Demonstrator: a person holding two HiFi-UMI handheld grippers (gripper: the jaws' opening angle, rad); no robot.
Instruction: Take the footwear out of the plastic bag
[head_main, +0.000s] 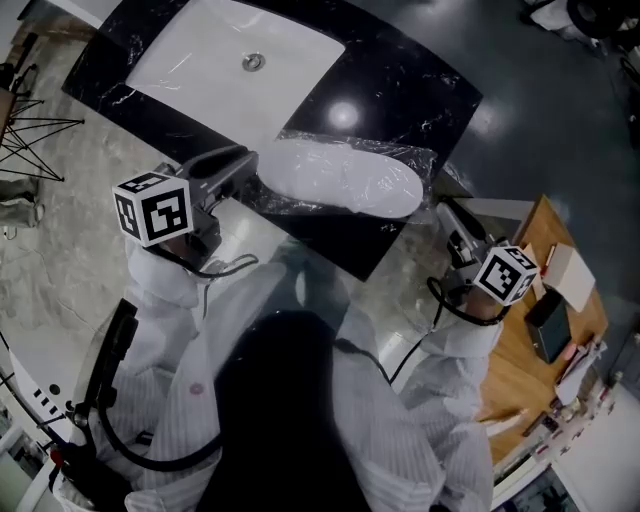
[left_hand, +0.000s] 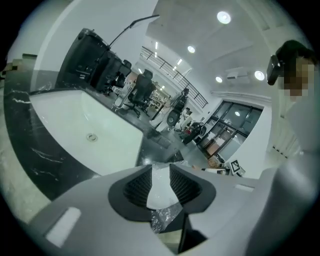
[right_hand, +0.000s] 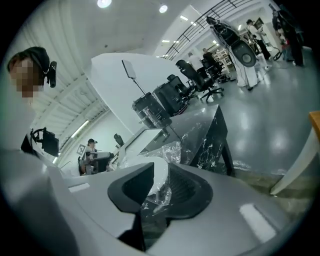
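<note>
Showing an early stage of the task: the footwear (head_main: 345, 178), a pale slipper-like piece, lies wholly inside the clear plastic bag (head_main: 418, 160) on the black marbled surface (head_main: 400, 90), with the white sink (head_main: 220, 50) at 11 o'clock from it. Nothing has been drawn out yet, and the film wraps the footwear from end to end.

The left hand-held gripper (head_main: 240, 165) stands at the bag's 9 o'clock end. In the left gripper view its jaws are apart, unclenched. The white footwear (left_hand: 161, 187) and a crumple of film (left_hand: 162, 217) show in the gap, but the pads do not appear to press on either.

The right hand-held gripper (head_main: 445, 212) stands at the bag's 4 o'clock end. In the right gripper view its jaws are likewise spread and released, with wrinkled film (right_hand: 172, 150) and a white edge of the footwear (right_hand: 156, 167) between them.

Judged from this layout, both tools are placed for a first grasp, one at each end. Still to do:
- close on the film;
- find or open the bag's mouth, which cannot be made out here;
- slide the footwear free onto the surface.
</note>
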